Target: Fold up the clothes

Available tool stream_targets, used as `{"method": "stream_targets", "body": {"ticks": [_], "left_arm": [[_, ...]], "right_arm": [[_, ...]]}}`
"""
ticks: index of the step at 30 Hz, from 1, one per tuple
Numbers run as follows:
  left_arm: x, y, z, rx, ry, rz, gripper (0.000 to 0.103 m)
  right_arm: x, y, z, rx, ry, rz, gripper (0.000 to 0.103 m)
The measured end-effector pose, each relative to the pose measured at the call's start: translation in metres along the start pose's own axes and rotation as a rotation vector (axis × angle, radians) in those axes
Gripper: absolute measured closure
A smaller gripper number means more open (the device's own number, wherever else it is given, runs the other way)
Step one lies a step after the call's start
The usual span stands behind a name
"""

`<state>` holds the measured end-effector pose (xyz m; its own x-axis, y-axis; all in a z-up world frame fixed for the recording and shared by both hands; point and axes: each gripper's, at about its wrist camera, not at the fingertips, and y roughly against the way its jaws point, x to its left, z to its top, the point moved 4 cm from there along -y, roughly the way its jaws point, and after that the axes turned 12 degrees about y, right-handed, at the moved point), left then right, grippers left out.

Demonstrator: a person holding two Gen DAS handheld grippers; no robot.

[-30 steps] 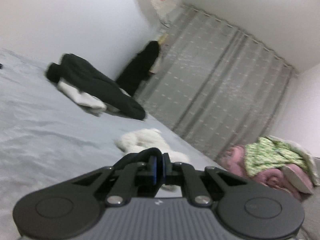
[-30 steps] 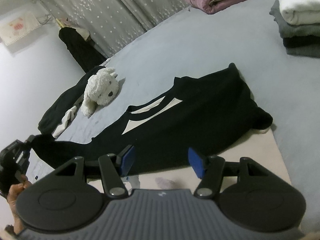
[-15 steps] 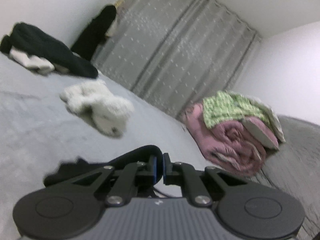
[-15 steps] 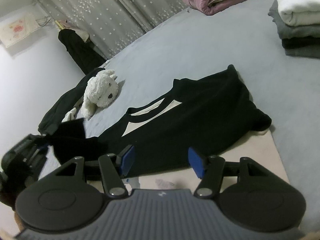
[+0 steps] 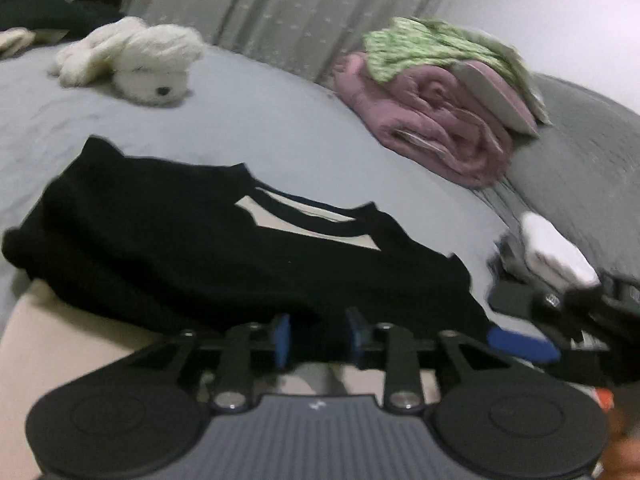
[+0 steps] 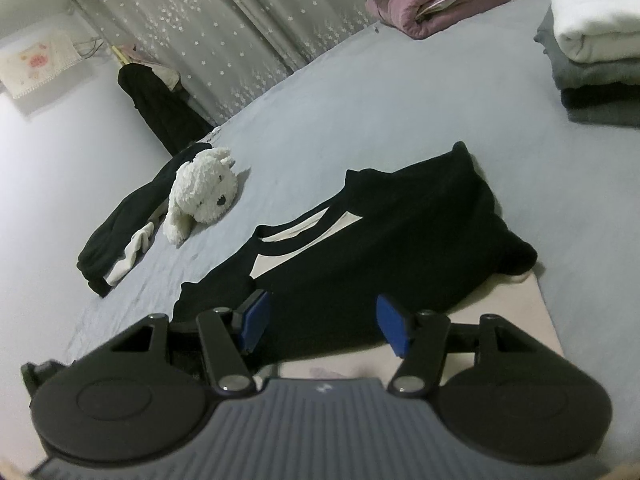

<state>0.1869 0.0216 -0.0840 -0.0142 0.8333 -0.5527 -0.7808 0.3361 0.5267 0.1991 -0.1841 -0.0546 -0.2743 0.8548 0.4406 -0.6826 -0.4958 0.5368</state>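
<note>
A black shirt (image 6: 380, 240) with a pale collar panel lies on a beige folding board (image 6: 520, 312) on the grey bed. Its left sleeve is folded in over the body. My left gripper (image 5: 318, 340) hovers low at the shirt's near edge (image 5: 240, 264). Its jaws are opening, with black cloth showing behind the gap and no pad pressing on it. My right gripper (image 6: 324, 324) stands open over the shirt's near hem and holds nothing. One of its blue pads (image 5: 520, 345) shows at the right of the left wrist view.
A white plush dog (image 6: 204, 188) and a dark heap of clothes (image 6: 132, 220) lie far left. A folded stack (image 6: 592, 60) sits at the right. A rolled pink quilt (image 5: 440, 120) lies by the grey curtain (image 6: 240, 32).
My left gripper swung right and down with the black sleeve shut in it, brought the sleeve over the shirt, and its jaws have parted. The right gripper has not moved.
</note>
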Motion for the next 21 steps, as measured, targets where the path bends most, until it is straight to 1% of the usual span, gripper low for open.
{"method": "stream_targets", "body": {"ticks": [1, 2, 3, 4, 7, 12, 13, 15, 16, 17, 18, 21], "left_arm": [[-0.003, 0.008, 0.002, 0.001, -0.026, -0.006, 0.051], [-0.004, 0.016, 0.004, 0.004, -0.047, -0.017, 0.047], [-0.006, 0.024, 0.006, 0.007, -0.068, -0.027, 0.046], [-0.007, 0.033, 0.009, 0.008, -0.090, -0.034, 0.045], [-0.003, 0.060, 0.015, -0.002, -0.145, -0.017, 0.045], [0.036, 0.086, 0.037, -0.042, -0.108, 0.063, 0.046], [0.046, 0.088, 0.042, -0.054, -0.088, 0.082, 0.048], [0.069, 0.088, 0.050, -0.079, -0.044, 0.121, 0.068], [0.080, 0.089, 0.054, -0.091, -0.021, 0.141, 0.083], [0.088, 0.087, 0.060, -0.101, -0.006, 0.154, 0.086], [0.096, 0.086, 0.066, -0.111, 0.008, 0.167, 0.085], [0.115, 0.079, 0.080, -0.123, 0.070, 0.173, 0.086]], "right_arm": [[0.000, -0.001, 0.000, 0.003, 0.001, 0.000, 0.039], [0.001, -0.002, -0.001, 0.007, 0.003, 0.001, 0.039], [0.002, -0.003, -0.001, 0.012, 0.006, 0.004, 0.039], [0.005, -0.004, -0.002, 0.016, 0.009, 0.007, 0.039], [0.014, -0.005, -0.003, 0.026, 0.041, 0.019, 0.039], [0.040, -0.011, 0.000, 0.023, 0.116, 0.038, 0.039], [0.046, -0.014, -0.001, 0.025, 0.126, 0.042, 0.039], [0.059, -0.022, -0.002, 0.035, 0.158, 0.047, 0.039], [0.067, -0.027, -0.004, 0.039, 0.181, 0.047, 0.039], [0.075, -0.032, -0.005, 0.043, 0.203, 0.048, 0.039], [0.083, -0.038, -0.006, 0.047, 0.226, 0.050, 0.039], [0.109, -0.060, -0.012, 0.062, 0.295, 0.061, 0.039]]}}
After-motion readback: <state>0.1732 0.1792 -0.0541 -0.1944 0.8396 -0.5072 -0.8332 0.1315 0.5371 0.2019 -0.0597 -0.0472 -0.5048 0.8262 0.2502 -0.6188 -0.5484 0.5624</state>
